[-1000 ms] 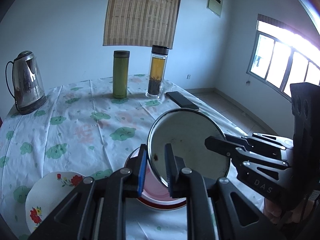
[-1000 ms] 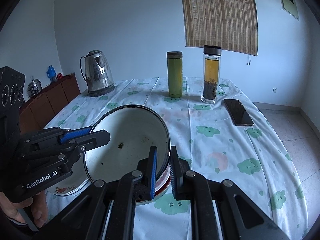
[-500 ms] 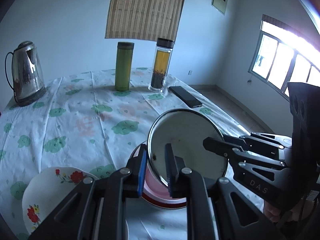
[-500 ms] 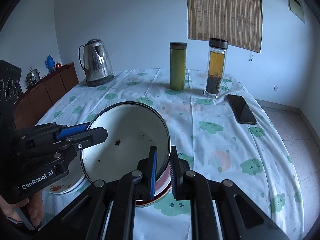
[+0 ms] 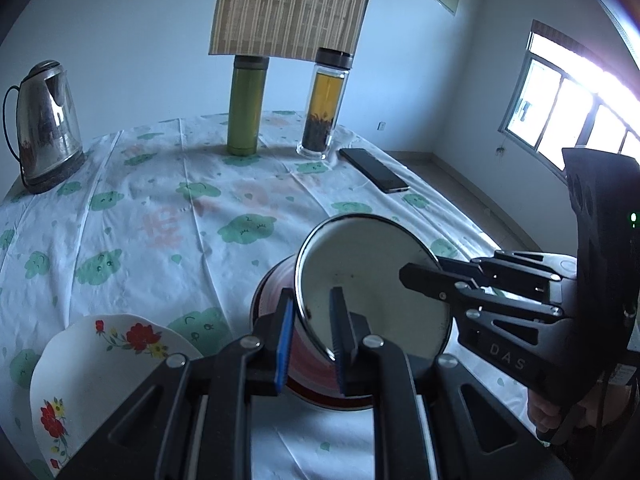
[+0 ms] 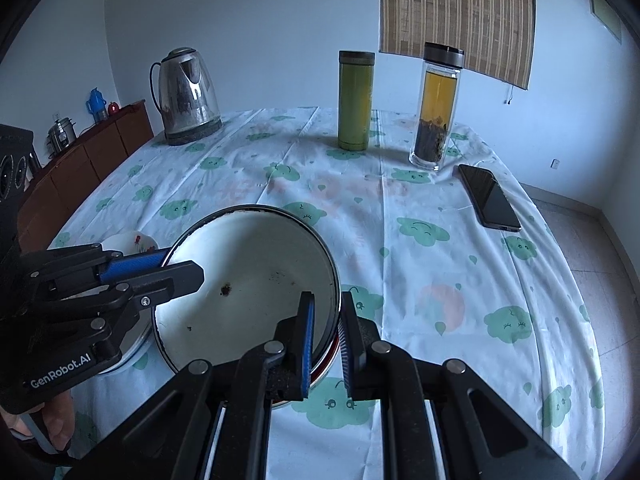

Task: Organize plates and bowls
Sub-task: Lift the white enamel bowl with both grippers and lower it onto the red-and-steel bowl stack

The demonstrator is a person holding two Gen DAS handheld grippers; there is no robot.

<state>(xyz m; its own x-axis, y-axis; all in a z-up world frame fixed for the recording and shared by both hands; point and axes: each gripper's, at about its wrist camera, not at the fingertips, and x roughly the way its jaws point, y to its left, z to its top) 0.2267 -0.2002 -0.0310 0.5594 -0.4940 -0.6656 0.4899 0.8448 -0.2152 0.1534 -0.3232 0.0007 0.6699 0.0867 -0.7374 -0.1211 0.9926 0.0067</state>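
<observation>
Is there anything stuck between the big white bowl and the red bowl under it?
Nothing that shows. The left gripper and right gripper each pinch the white enamel bowl by its rim, tilted right over the red-rimmed bowl. The flowered plate sits off to the side. The inside of the red-rimmed bowl is mostly hidden.

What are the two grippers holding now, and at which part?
Both hold the white enamel bowl by its rim: the left gripper at one side, the right gripper at the opposite side.

A home dining room: clothed table (image 6: pixel 440 280), kettle (image 6: pixel 188 96), wooden sideboard (image 6: pixel 80 164).
</observation>
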